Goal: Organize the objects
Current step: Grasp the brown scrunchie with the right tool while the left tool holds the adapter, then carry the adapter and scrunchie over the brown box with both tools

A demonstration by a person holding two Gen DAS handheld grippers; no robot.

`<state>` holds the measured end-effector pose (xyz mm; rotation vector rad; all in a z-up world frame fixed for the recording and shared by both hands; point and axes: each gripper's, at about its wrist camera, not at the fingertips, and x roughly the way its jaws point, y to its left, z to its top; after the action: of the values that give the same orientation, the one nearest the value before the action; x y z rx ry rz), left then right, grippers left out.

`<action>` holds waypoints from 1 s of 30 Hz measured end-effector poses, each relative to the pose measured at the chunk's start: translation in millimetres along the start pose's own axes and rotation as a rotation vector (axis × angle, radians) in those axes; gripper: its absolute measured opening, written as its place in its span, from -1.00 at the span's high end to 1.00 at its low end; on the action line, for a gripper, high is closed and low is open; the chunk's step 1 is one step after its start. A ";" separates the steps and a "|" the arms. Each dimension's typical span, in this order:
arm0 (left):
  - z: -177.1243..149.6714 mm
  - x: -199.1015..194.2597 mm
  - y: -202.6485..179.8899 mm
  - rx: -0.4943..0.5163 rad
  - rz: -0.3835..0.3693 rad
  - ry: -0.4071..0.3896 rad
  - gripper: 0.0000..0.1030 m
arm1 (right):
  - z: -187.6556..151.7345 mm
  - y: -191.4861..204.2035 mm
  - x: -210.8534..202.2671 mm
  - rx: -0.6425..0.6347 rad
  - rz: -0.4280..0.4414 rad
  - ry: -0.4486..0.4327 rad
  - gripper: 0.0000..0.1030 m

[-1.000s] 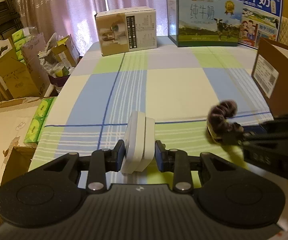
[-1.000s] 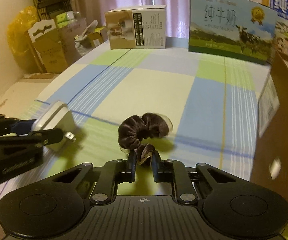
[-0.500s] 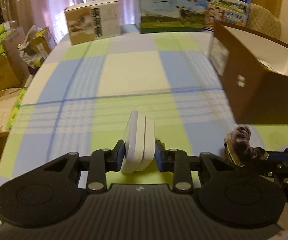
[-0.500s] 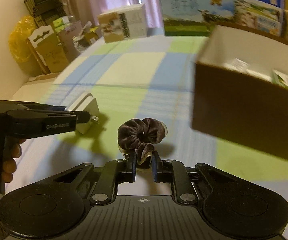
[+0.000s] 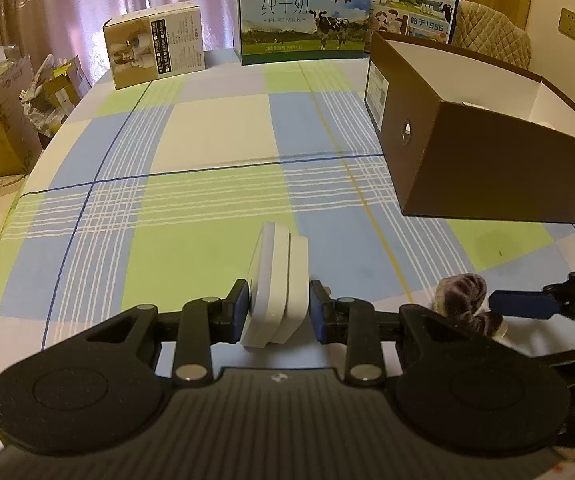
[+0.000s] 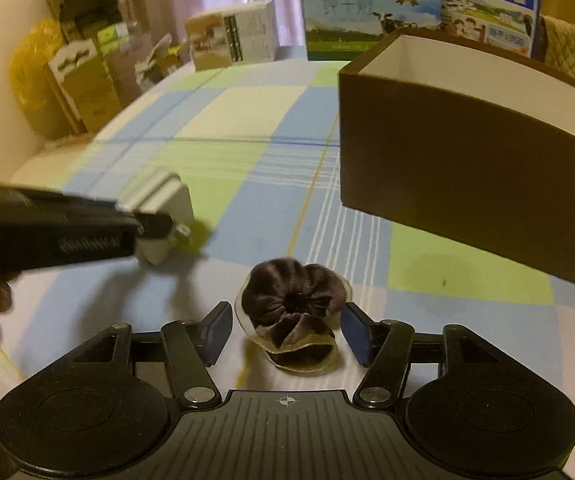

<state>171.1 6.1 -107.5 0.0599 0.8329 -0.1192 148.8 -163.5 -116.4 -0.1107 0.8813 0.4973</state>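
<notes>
- Our left gripper (image 5: 278, 307) is clamped on the white charger (image 5: 277, 286), its pads pressing the flat sides; the charger is held just above the near part of the surface (image 5: 215, 140).
- Our right gripper (image 6: 287, 330) stands spread, fingers either side of the dark scrunchie (image 6: 293, 300) without touching it — the scrunchie lies on the cloth between them.
- The brown box (image 6: 467, 152) sits to the right, near both items, its top open. A few pale things show over its rim in the left view, too little to name, so we judge some sorting may be done.
- What is left, as we read it: the charger and the scrunchie both need to go into that box — neither is inside yet.
- The surface wears a checked cloth of blue, green and cream, otherwise bare in the middle.
- At the far edge stand a small product carton (image 5: 155, 56) and two milk cartons (image 5: 303, 20).
- Beyond, on the left, cardboard packaging (image 6: 83, 84) is stacked by the wall; pinkish curtains (image 5: 67, 8) hang at the far side, and a quilted chair back (image 5: 491, 36) shows far right.
</notes>
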 end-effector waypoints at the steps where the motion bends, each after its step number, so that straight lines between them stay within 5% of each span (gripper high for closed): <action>1: 0.0 1.3 0.2 0.003 -0.004 0.001 0.45 | -2.9 0.0 3.1 -0.007 -0.008 0.006 -0.12; 6: -0.8 2.7 -1.7 0.023 -0.001 -0.009 0.44 | -6.3 0.0 13.7 -0.001 -0.011 0.005 -0.07; 8: -0.2 2.9 -0.4 0.018 -0.005 -0.009 0.45 | -6.5 1.0 15.7 -0.014 -0.023 0.007 0.41; 10: 0.1 2.5 1.3 0.010 -0.009 -0.009 0.45 | -6.4 -0.7 15.1 -0.016 -0.017 0.007 0.54; 30: 18.1 -24.4 -4.8 -0.024 -0.058 -0.039 0.46 | 18.4 -26.4 -41.8 0.120 0.033 -0.074 0.58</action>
<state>167.6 1.6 -77.3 0.0109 0.7971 -0.1644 151.9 -196.8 -75.6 0.0320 0.8396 0.4752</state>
